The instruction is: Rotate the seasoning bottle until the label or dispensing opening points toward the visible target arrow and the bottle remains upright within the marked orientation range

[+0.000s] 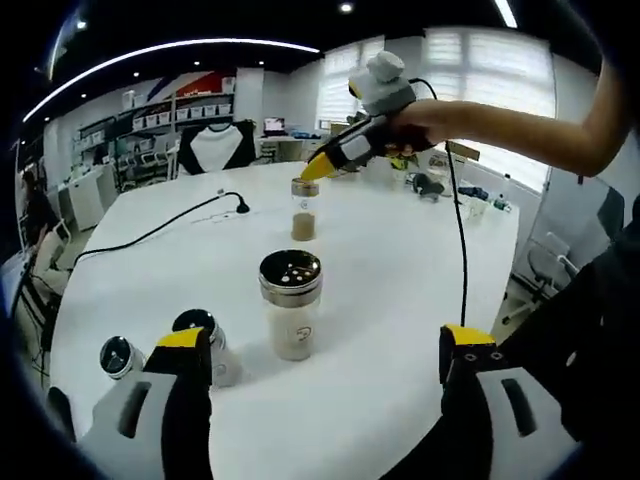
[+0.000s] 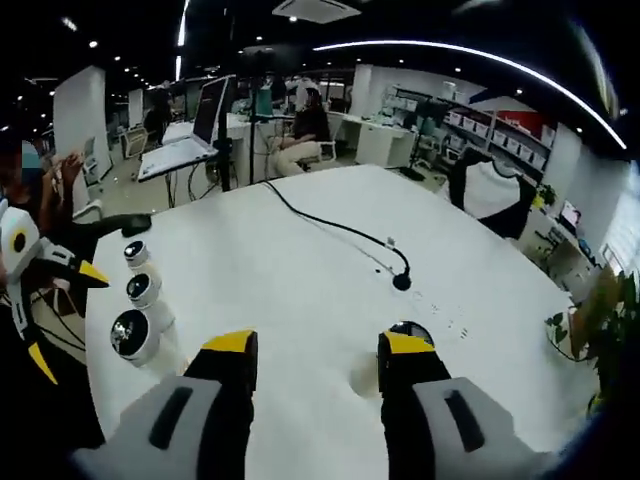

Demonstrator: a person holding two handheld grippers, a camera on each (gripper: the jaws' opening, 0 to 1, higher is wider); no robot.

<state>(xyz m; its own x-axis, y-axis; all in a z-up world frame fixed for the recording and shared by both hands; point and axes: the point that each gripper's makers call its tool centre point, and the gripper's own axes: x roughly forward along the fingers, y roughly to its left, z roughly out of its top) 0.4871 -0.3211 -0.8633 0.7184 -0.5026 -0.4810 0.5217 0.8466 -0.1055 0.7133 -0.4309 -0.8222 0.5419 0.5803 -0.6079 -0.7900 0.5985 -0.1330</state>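
the seasoning bottle stands upright on the white bench, ahead of the left gripper, fingers spread. the right gripper, fingers spread, sits over a small jar.

You have one seasoning bottle upright on the table before your left gripper, another bottle behind it.

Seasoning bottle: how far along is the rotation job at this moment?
Nothing looks done yet. In hand: the right gripper is at the far small bottle with its jaws open and no grip. The left gripper is open, with the shaker bottle upright ahead of it. Left to do: the grip and the whole turn.
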